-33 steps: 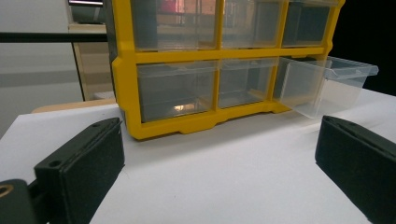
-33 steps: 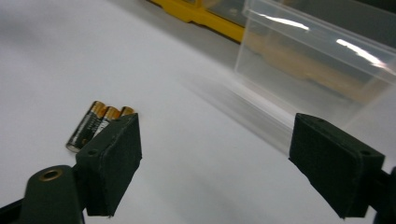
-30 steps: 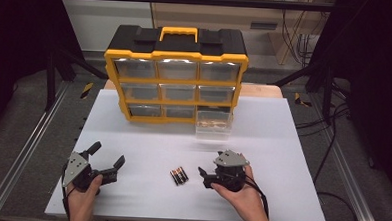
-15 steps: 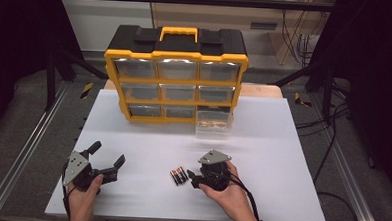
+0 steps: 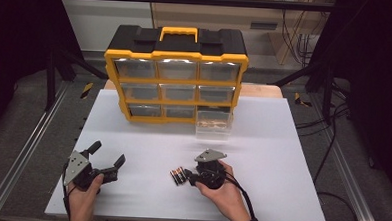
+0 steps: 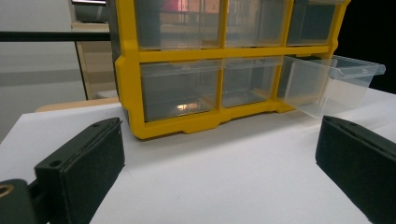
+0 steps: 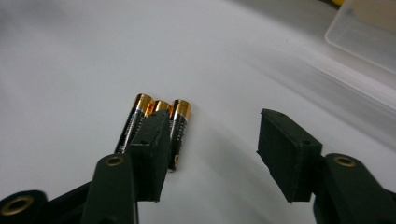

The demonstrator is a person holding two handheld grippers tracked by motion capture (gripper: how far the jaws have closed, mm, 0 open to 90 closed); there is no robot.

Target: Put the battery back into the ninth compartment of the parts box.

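Your right tongs [image 5: 190, 178] sit low over the white bench [image 5: 282, 159], near its front edge, pointing left at the three black AA batteries with copper-coloured ends [image 5: 178, 176]. The batteries lie side by side, touching one another, flat on the bench. In the right gripper view one black jaw stands over the middle battery [image 7: 159, 116] and hides part of it, while the other jaw is well off to the side with bare bench between the two. The jaws have just been closing, yet they are about half open and grip nothing; whether the near jaw touches the batteries cannot be told.

Your left tongs [image 5: 106, 155] rest near the front left corner of the bench, jaws spread wide and empty, facing the yellow and black plastic organiser with clear drawers [image 5: 175, 79] at the back of the bench. Its bottom right clear plastic drawer [image 5: 213, 126] is pulled out toward you, and in the left gripper view that drawer [image 6: 327, 84] juts out beyond the yellow frame [image 6: 126, 79].
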